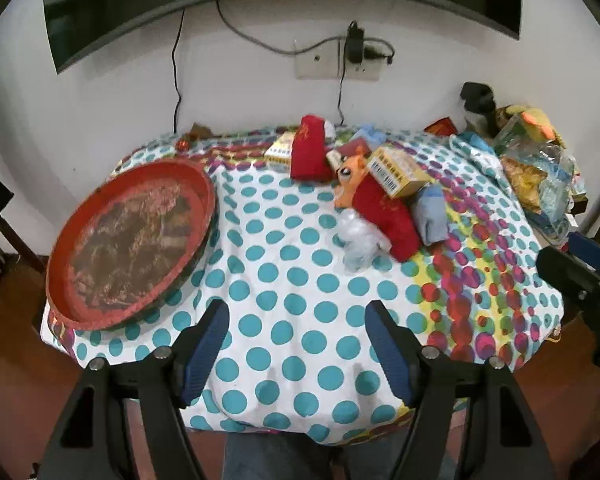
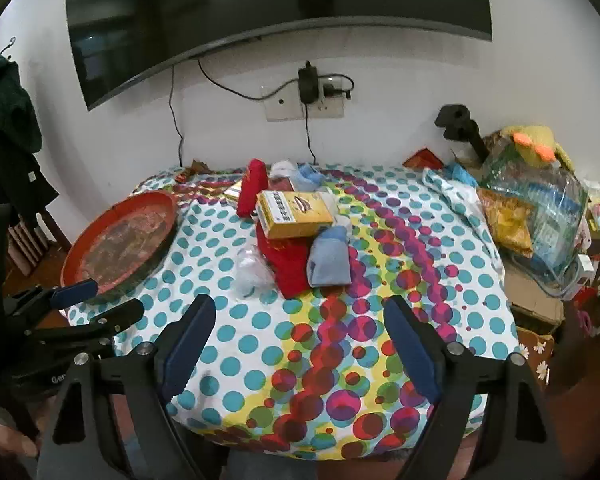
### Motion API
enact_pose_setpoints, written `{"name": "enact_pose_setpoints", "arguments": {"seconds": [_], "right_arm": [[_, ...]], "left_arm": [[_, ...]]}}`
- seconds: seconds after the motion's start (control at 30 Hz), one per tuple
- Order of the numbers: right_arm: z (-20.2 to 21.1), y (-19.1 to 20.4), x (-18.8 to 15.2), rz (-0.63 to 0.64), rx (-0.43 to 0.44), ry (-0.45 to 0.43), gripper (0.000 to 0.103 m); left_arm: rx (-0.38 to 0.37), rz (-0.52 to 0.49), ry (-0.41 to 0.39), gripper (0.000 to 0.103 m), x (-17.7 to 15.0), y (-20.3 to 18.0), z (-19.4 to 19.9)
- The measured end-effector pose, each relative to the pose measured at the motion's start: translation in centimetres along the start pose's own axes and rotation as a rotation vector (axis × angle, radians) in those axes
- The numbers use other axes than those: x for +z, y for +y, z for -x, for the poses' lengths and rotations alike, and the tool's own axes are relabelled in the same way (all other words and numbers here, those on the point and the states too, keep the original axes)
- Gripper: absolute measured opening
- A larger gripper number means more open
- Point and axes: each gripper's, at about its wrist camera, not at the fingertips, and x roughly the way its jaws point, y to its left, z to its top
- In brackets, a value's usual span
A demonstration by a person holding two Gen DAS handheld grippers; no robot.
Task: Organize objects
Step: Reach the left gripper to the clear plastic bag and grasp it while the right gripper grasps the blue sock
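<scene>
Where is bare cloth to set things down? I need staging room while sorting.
Free: the near cloth between the red tray and the toy pile, ahead of both open grippers. Crowded: the far middle and the bags at right.

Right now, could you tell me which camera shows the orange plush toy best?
The left wrist view: the orange plush toy shows its face there, beside the yellow cardboard box. In the right wrist view that box hides it completely.

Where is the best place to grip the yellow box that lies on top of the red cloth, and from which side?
Probably grip the yellow box across its two long side faces, coming from above and the near side. It lies flat on the red cloth with its broad face up and nothing on it. The open right gripper faces it.
</scene>
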Motion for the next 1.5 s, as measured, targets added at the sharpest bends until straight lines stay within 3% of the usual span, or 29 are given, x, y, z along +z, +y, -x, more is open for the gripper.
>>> {"name": "enact_pose_setpoints", "arguments": {"seconds": [0.2,0.47,0.93,1.23,1.5], "right_arm": [[-2.8,-0.9,-0.3,0.018,-0.011,0.047,0.075],[-9.7,-2.5,0.3,-0.003,0.0,0.143,0.061],[-19.1,-3.4,2.2,-0.008,0.019,0.2,0.054],[-20.4,-3.9,2.5,-0.018,0.036,0.164,0.034],[-19.0,-7.9,1.7,-0.035,-0.11,0.093,0.032]], "left_arm": [[-0.008,-0.003,0.029,0.073,0.4,0.4,-3.1],[-0.029,-0.019,0.074,0.073,1.5,0.3,-8.1],[-0.09,-0.044,0.099,0.072,3.5,-1.2,-13.7],[-0.125,-0.051,0.116,0.073,4.0,-2.2,-15.0],[-0.178,-0.078,0.115,0.072,3.9,-3.3,-14.5]]}}
